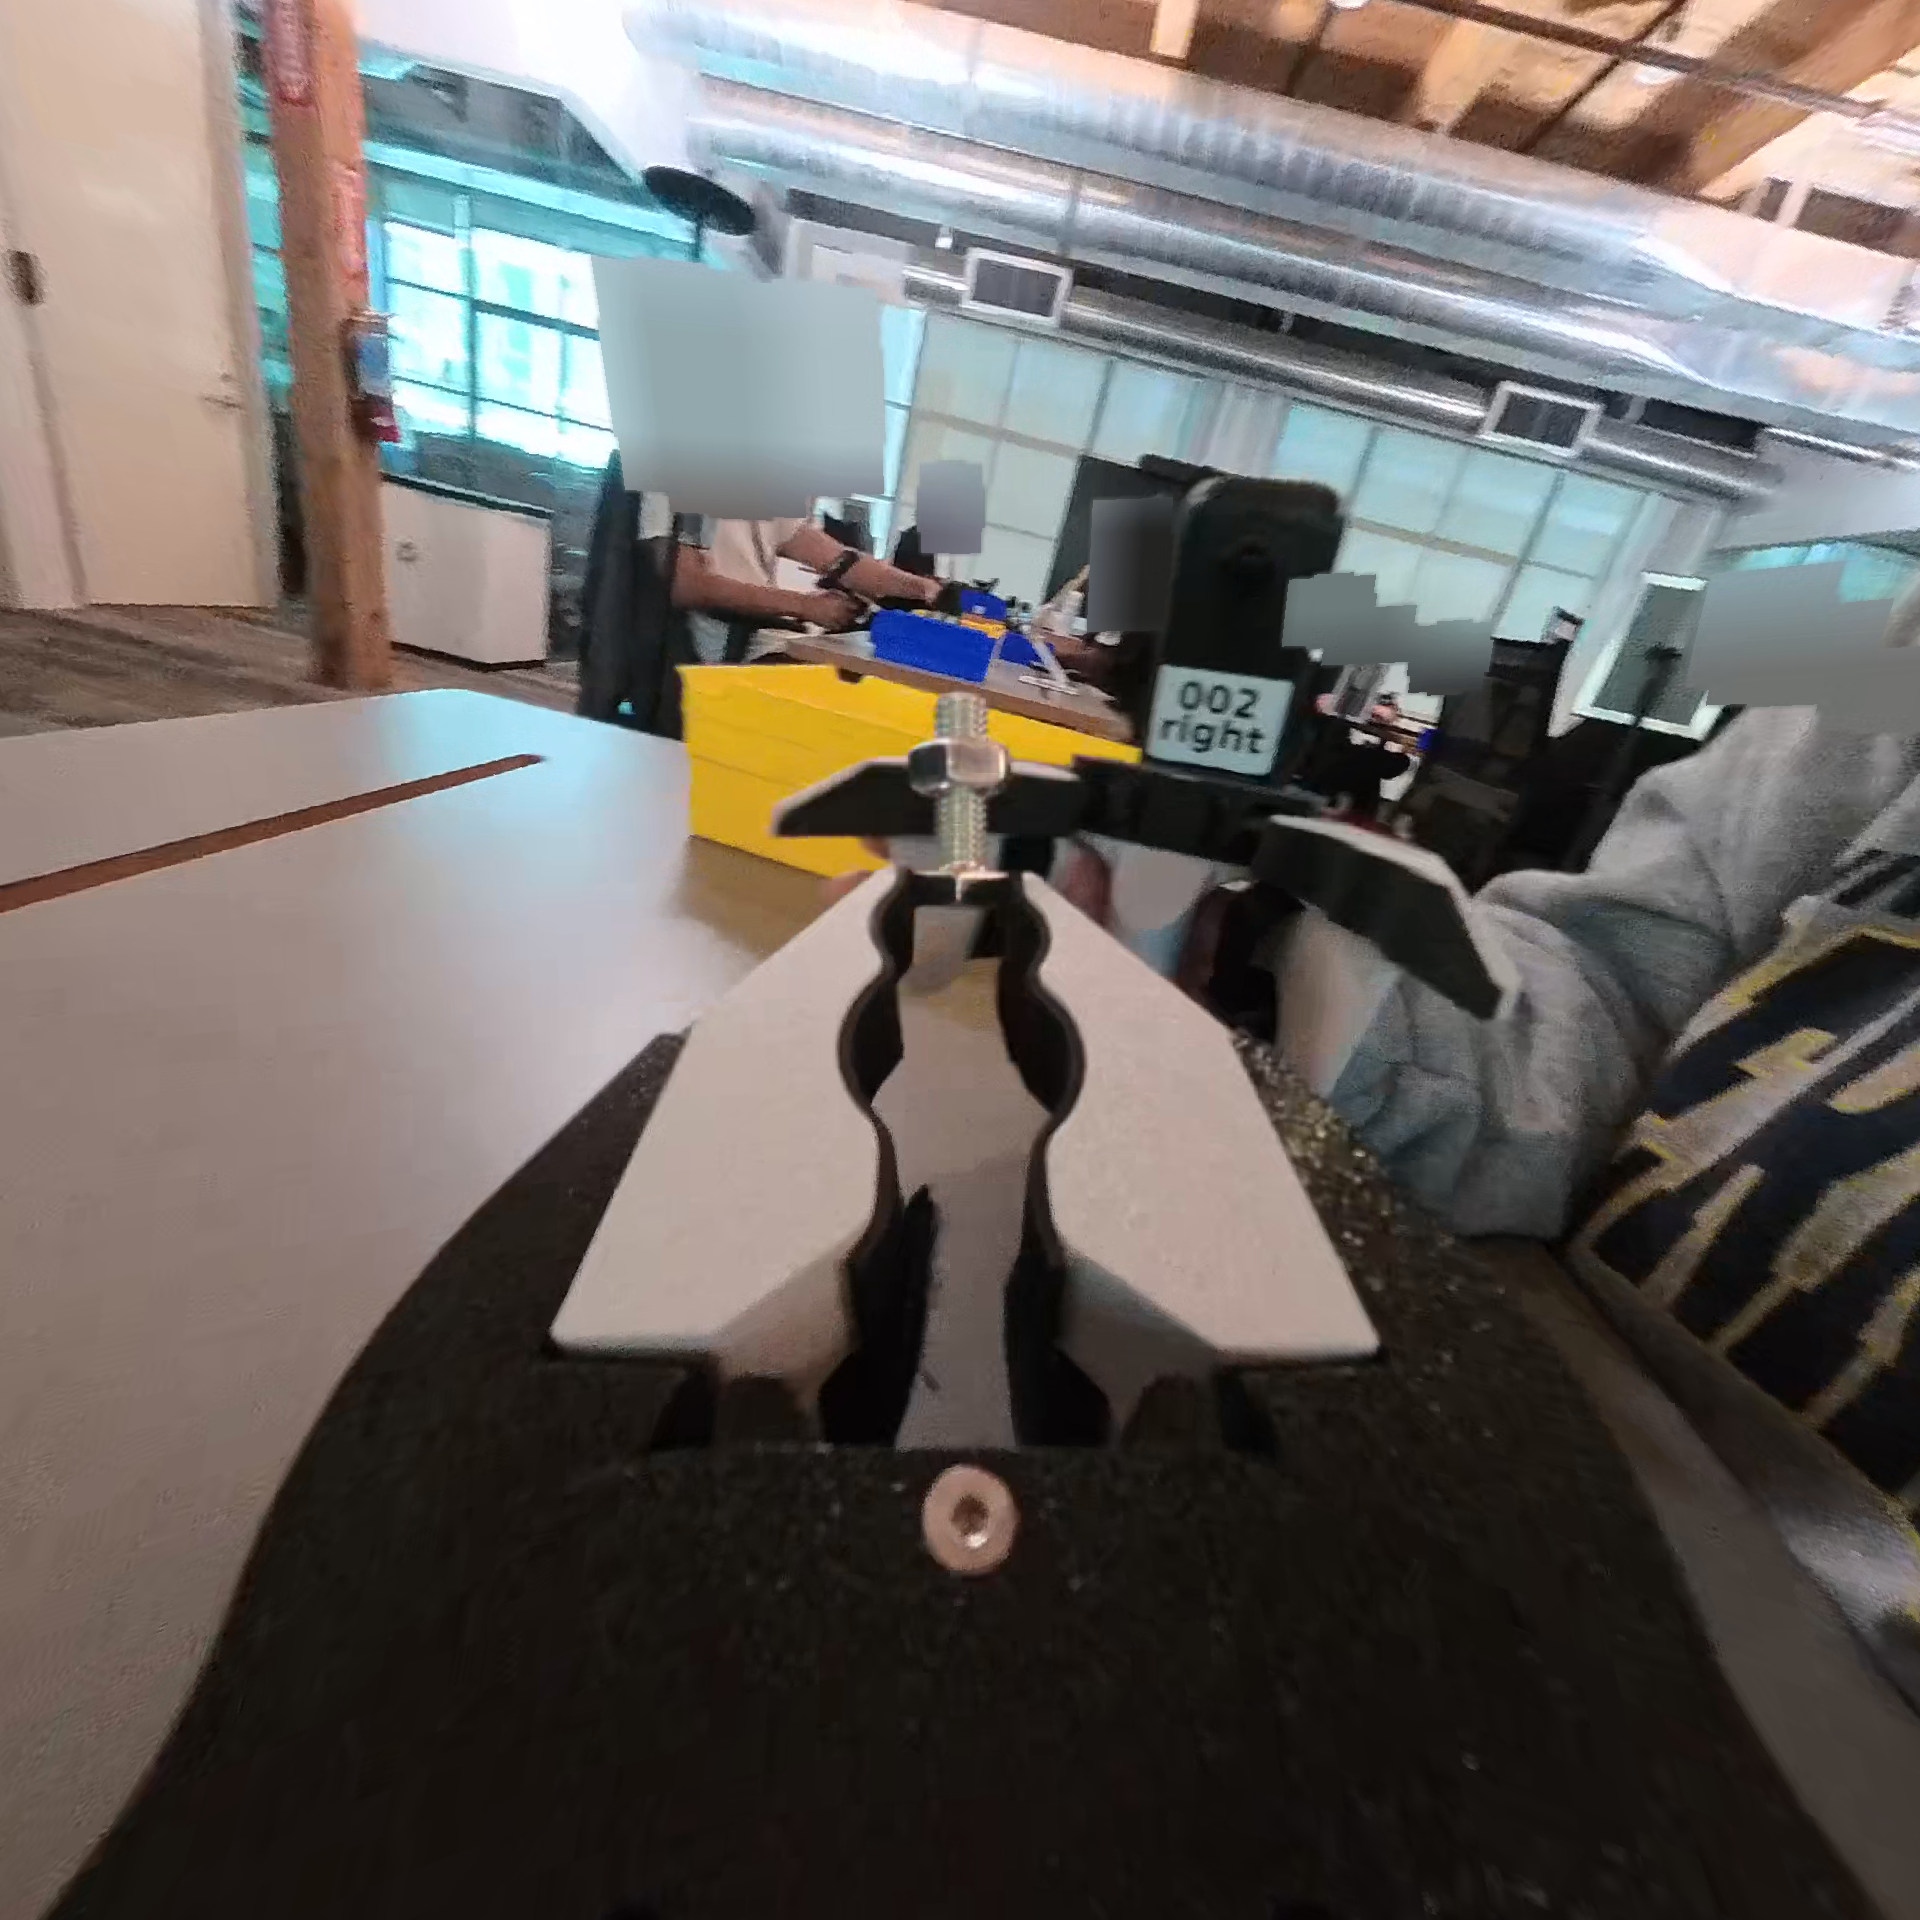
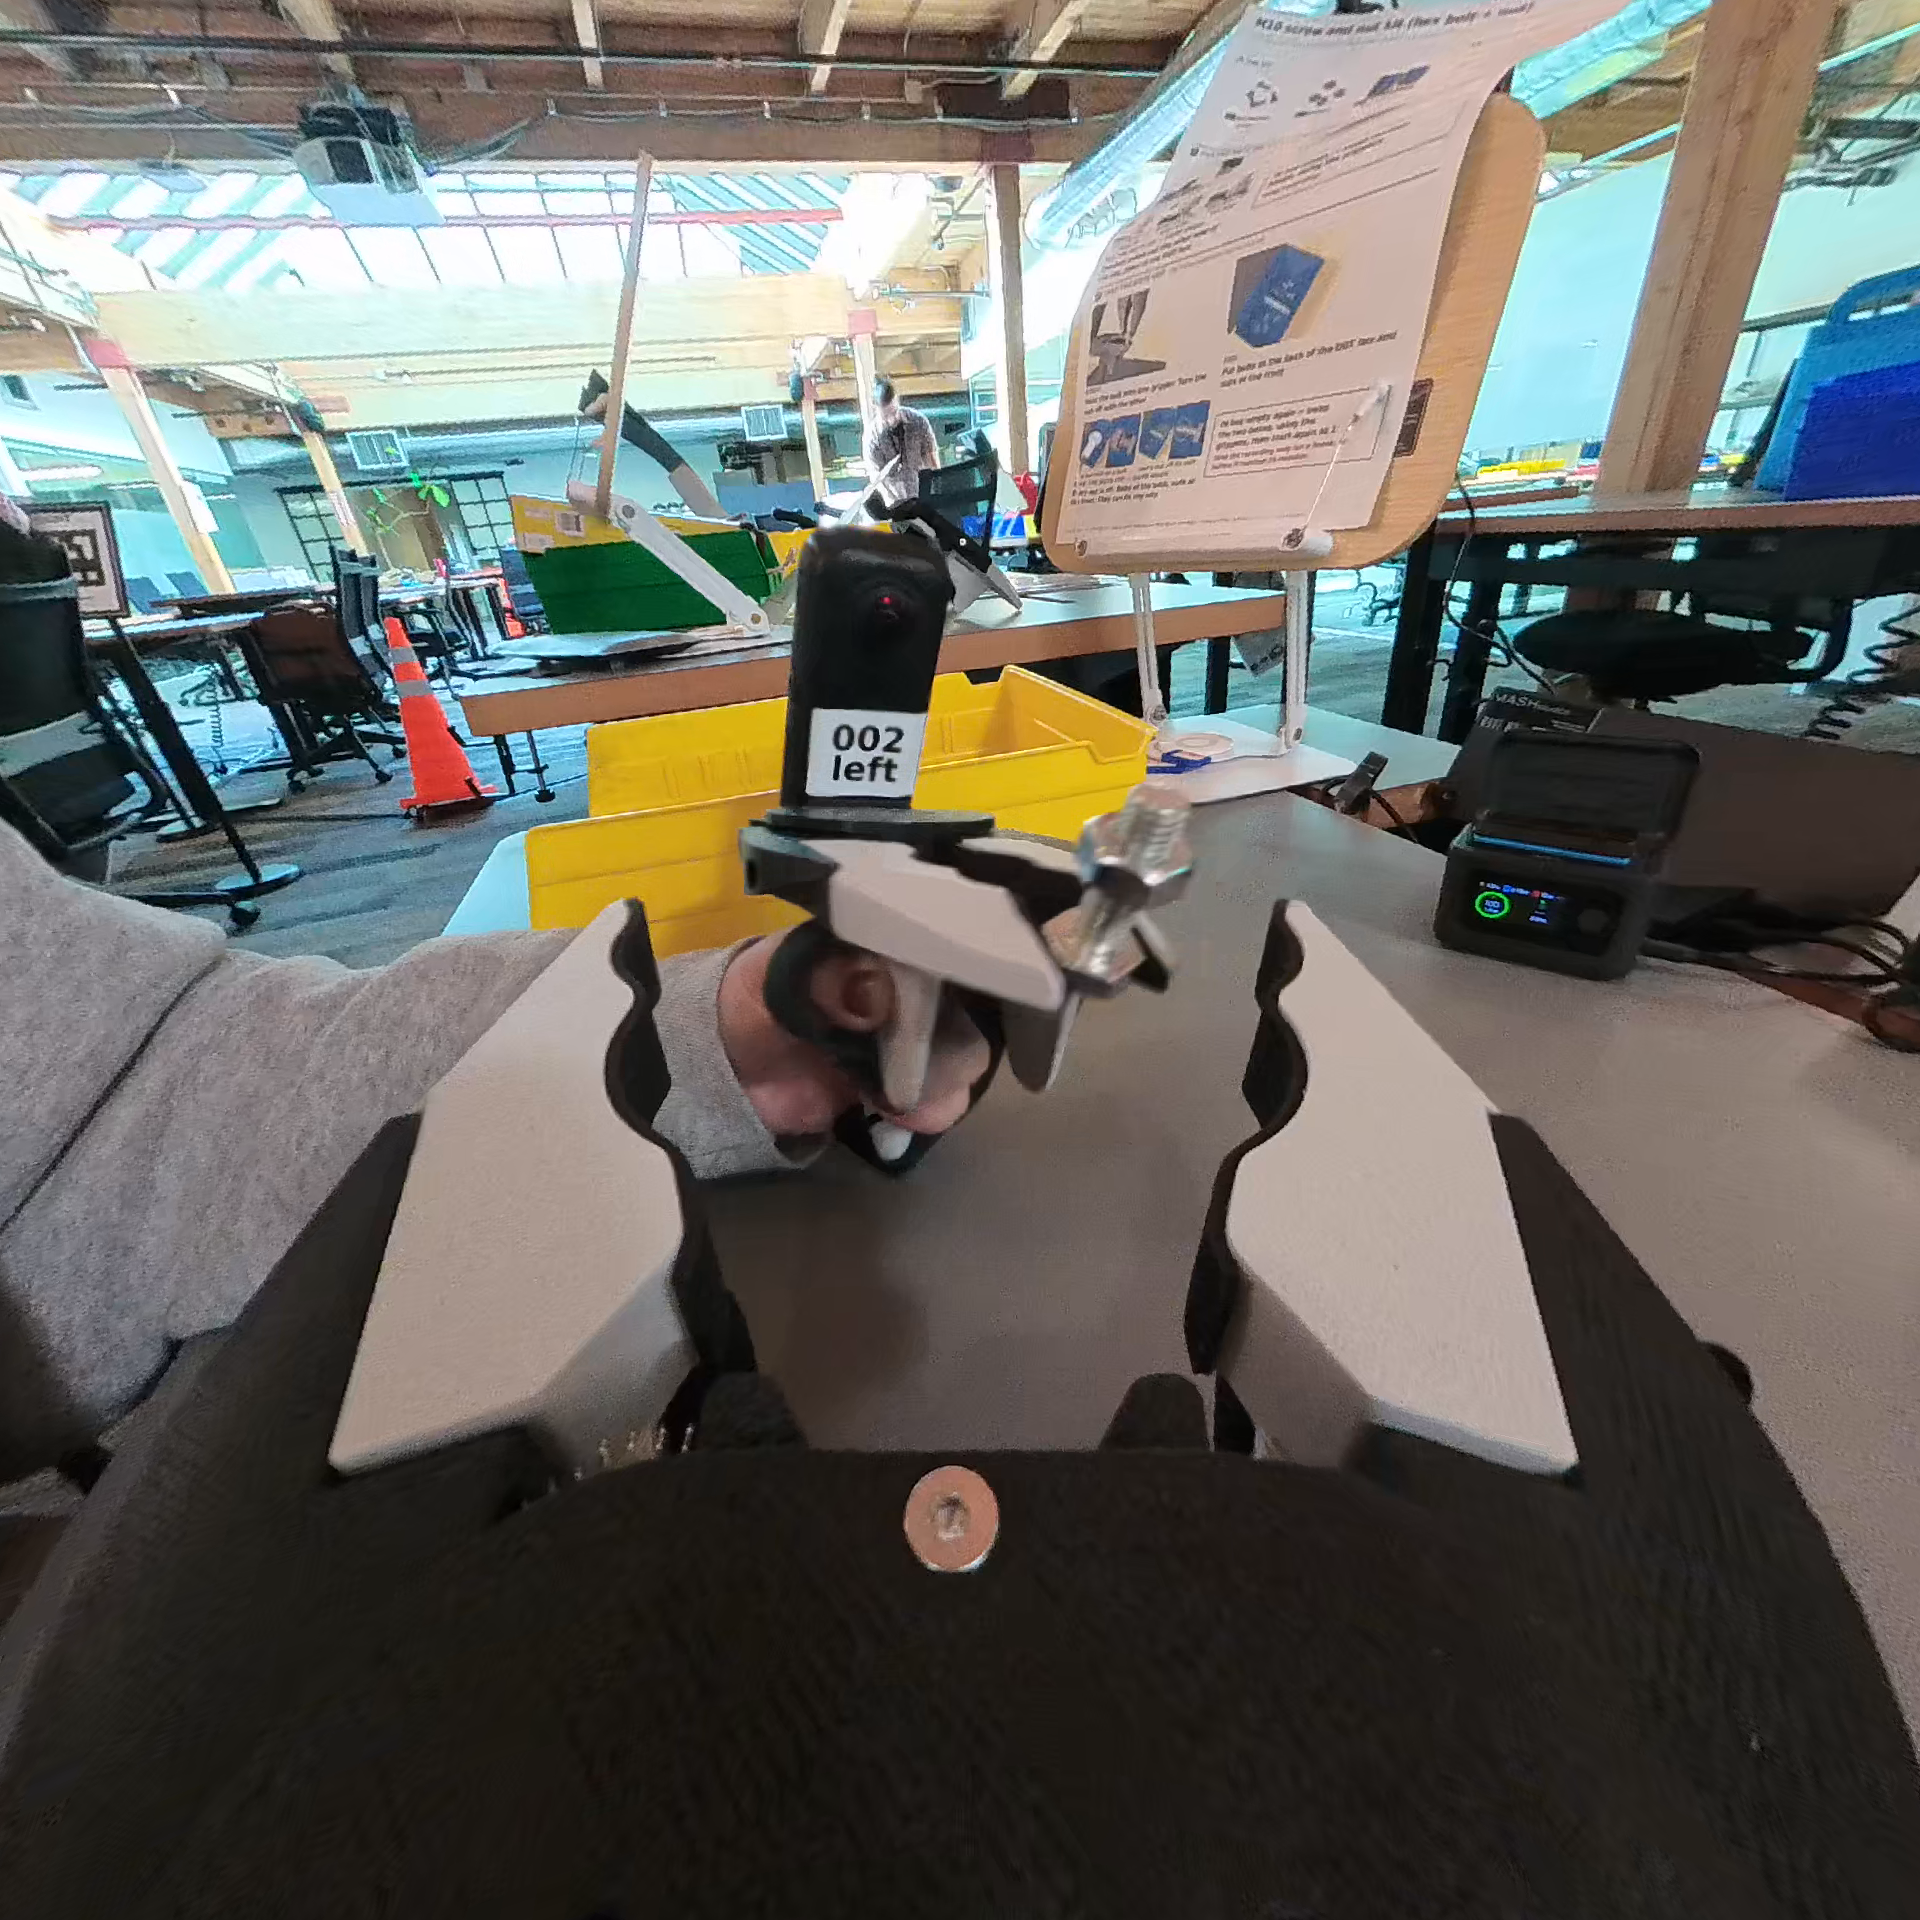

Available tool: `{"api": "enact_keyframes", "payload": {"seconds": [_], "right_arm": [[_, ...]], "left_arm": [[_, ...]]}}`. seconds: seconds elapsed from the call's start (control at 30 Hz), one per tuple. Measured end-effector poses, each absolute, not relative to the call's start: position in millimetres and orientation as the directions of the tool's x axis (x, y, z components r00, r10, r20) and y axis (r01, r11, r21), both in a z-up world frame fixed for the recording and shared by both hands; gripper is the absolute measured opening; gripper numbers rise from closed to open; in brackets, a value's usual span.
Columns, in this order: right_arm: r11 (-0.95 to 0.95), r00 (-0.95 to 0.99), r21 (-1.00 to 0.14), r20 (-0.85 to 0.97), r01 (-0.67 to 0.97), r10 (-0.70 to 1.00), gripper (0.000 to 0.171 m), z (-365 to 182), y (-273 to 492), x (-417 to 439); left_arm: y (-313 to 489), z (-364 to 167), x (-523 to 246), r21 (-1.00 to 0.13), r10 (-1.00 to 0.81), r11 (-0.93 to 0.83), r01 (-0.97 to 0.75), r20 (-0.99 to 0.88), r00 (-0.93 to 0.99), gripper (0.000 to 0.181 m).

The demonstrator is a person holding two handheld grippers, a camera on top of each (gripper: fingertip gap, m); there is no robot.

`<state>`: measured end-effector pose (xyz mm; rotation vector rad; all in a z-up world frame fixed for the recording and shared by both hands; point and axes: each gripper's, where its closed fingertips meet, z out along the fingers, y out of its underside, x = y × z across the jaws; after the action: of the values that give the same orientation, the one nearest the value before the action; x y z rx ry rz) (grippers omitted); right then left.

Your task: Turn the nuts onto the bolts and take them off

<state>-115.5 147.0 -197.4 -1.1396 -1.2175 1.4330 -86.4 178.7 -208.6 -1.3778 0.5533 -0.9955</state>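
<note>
Above the table (image 2: 1558, 1091), left gripper (image 1: 956, 883) clamps the bolt (image 1: 961, 821) head, nut (image 1: 958, 771) threaded midway. Right gripper (image 2: 951, 1039) released. Far yellow bins (image 2: 727, 769): contents seemingly hidden.

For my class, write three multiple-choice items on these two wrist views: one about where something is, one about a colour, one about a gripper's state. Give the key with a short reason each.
1. Where is the nut?
A. on the bolt's thread, above its head
B. lying on the table
C. in a bin

2. What colour are the bins behind the left gripper?
A. red
B. yellow
C. white

3. How does the right gripper stand?
A. shut on the nut
B. shut on the bolt
C. open, holding nothing

Key: A, the nut sits partway up the bolt, whose head the left gripper clamps; B, both stacked bins are yellow; C, its fingers stand wide apart with only table between them.
</note>
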Motion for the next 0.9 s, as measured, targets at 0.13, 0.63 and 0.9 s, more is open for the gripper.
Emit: {"api": "enact_keyframes", "payload": {"seconds": [0.13,0.63,0.9], "right_arm": [[-0.098,-0.2,-0.992,-0.08,-0.079,0.977,0.115,-196,136,-117],[-0.151,-0.194,-0.983,-0.129,-0.107,0.972,0.117,-193,140,-116],[-0.161,-0.203,-0.979,-0.134,-0.122,0.97,0.119,-189,140,-114]], "left_arm": [[170,-219,-55,-0.981,-0.877,-0.112,0.156,0.171,0.448,0.015],[169,-215,-63,-0.974,-0.882,-0.121,0.191,0.194,0.43,0.015],[189,-215,-94,-0.952,-0.793,-0.117,0.283,0.261,0.55,0.015]]}}
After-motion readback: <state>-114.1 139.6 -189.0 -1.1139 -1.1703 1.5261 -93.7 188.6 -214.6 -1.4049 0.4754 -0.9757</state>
